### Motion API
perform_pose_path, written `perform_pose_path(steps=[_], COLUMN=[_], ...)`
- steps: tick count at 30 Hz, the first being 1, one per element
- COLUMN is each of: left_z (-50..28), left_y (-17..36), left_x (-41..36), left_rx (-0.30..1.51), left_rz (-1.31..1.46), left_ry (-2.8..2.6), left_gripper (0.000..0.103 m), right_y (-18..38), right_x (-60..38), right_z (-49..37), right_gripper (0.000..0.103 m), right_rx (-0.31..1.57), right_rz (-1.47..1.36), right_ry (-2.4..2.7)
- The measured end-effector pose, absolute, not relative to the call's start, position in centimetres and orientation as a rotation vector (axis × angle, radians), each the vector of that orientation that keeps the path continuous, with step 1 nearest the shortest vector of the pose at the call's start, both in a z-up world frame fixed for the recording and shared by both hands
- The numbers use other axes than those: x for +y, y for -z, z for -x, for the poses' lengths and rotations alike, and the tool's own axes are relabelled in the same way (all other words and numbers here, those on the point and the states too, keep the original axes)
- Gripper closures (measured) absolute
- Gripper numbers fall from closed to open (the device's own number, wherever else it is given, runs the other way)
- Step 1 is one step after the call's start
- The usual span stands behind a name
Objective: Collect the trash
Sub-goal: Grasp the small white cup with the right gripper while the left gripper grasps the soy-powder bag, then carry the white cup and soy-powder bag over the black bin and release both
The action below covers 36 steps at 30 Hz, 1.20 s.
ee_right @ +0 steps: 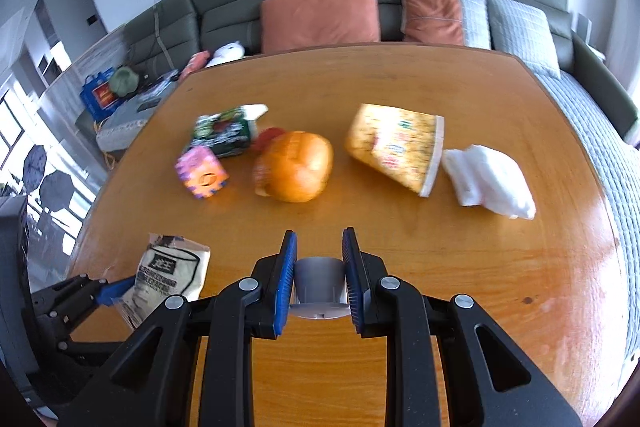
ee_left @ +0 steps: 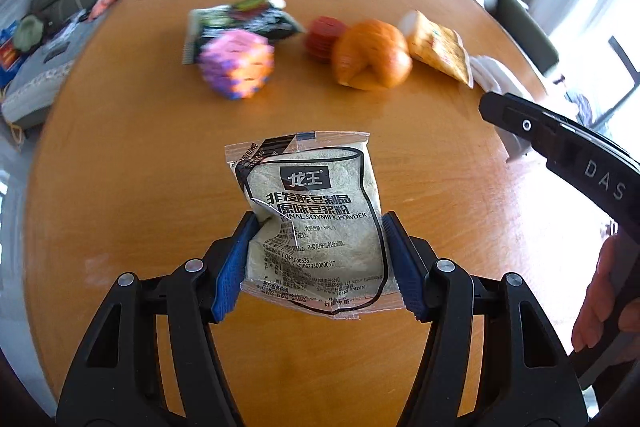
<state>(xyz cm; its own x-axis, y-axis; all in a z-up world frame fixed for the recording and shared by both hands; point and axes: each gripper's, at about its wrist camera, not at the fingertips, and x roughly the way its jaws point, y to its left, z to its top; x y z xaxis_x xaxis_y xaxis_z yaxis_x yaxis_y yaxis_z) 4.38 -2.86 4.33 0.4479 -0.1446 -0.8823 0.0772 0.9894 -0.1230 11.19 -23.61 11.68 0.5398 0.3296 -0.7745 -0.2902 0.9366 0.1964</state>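
Note:
A soymilk powder packet (ee_left: 312,219), beige with black print, hangs above the wooden table (ee_left: 120,187). My left gripper (ee_left: 320,223) is shut on it, and the blue pads (ee_left: 236,259) pinch its two side edges. The right wrist view shows the same packet (ee_right: 172,267) at the lower left, in the left gripper (ee_right: 116,287). My right gripper (ee_right: 319,233) is shut on a small grey cup-shaped piece (ee_right: 319,283), held low over the table's near part. The right gripper's body (ee_left: 560,147) and a hand (ee_left: 600,299) show at the right edge of the left wrist view.
Across the table's middle lie a pink and orange foam cube (ee_right: 202,173), a dark green snack bag (ee_right: 224,131), a red item (ee_left: 324,37), a round orange bun in wrap (ee_right: 296,167), a yellow packet (ee_right: 400,147) and a white wad (ee_right: 488,179). A sofa with cushions (ee_right: 320,19) stands behind.

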Motion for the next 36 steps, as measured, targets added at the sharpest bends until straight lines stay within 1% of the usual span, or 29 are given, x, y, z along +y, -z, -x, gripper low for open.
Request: perform_pose_path(steps=[11, 27, 36], left_z=[-1.1, 6.0, 11.1], left_y=[-5.8, -5.2, -4.4], left_x=[7.1, 23.1, 30.5], left_rx=[1.046, 1.009, 0.997], left_rz=[0.175, 0.359, 0.438], left_ry=[0.002, -0.237, -0.383], left_gripper=[0.041, 0.041, 0.041], right_y=[-13.5, -14.7, -14.7], right_x=[-13.1, 4.6, 13.7], right_z=[-8.4, -2.8, 1.1], right_gripper=[0.078, 0.078, 0.078], right_rx=[0.916, 0.905, 0.912], right_rz=[0.042, 0.212, 0.287], right_ry=[-0.519, -0.796, -0.961])
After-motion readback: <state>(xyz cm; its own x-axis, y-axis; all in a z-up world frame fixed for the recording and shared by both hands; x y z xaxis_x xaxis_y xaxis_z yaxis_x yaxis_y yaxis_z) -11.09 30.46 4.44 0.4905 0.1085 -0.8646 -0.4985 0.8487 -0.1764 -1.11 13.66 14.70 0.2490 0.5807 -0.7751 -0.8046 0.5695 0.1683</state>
